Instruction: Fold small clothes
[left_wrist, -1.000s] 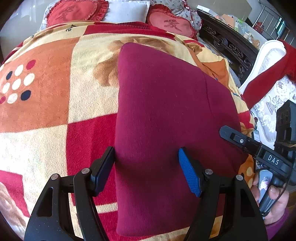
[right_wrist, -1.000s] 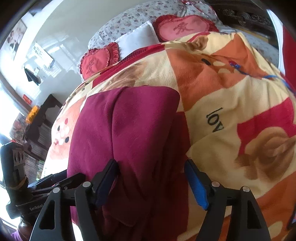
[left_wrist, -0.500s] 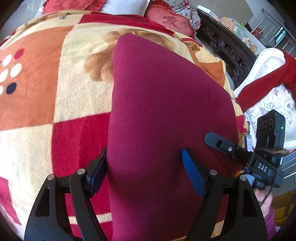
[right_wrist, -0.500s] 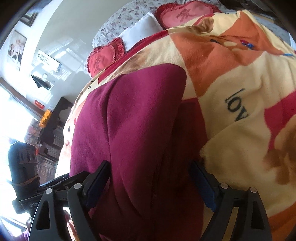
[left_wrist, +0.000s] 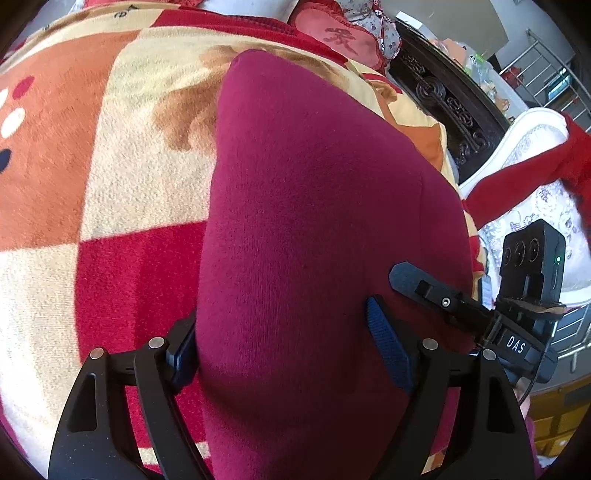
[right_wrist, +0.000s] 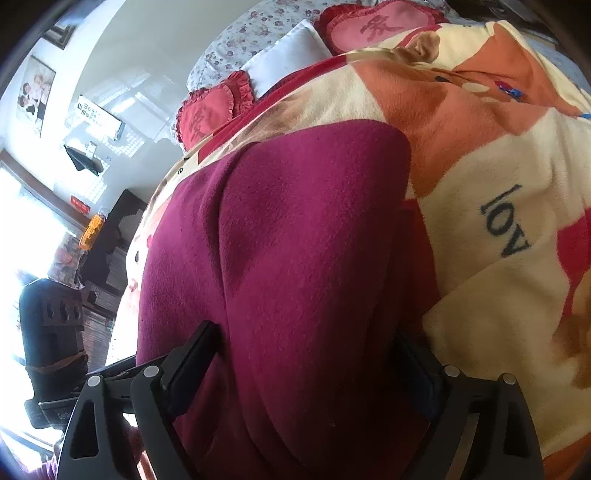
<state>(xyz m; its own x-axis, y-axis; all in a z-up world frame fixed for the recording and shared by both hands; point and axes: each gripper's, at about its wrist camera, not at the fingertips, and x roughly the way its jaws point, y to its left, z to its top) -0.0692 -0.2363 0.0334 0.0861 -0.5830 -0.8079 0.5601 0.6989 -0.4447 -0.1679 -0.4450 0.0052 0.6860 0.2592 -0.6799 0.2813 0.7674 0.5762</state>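
Observation:
A folded maroon garment (left_wrist: 314, 206) lies flat on a patterned fleece blanket (left_wrist: 110, 184). My left gripper (left_wrist: 282, 350) is low over its near left part, jaws opening. One finger sits at the cloth's left edge and the blue pad (left_wrist: 384, 347) rests on top, so nothing is gripped. My right gripper (right_wrist: 303, 369) straddles the near right part of the same garment (right_wrist: 303, 229). Its jaws stand wide and the fabric bulges up between the fingers (right_wrist: 192, 362). One finger of the right gripper (left_wrist: 417, 284) shows in the left wrist view.
The blanket (right_wrist: 498, 314) covers a bed with red heart pillows (right_wrist: 376, 26) at the head. A dark carved bed rail (left_wrist: 450, 107) runs along the right side. Beyond it stands a white chair (left_wrist: 535, 125) with a red cloth (left_wrist: 517, 181) over it.
Both grippers have sunk closer to the maroon garment and their jaws have spread wider. The garment itself has stayed in place.

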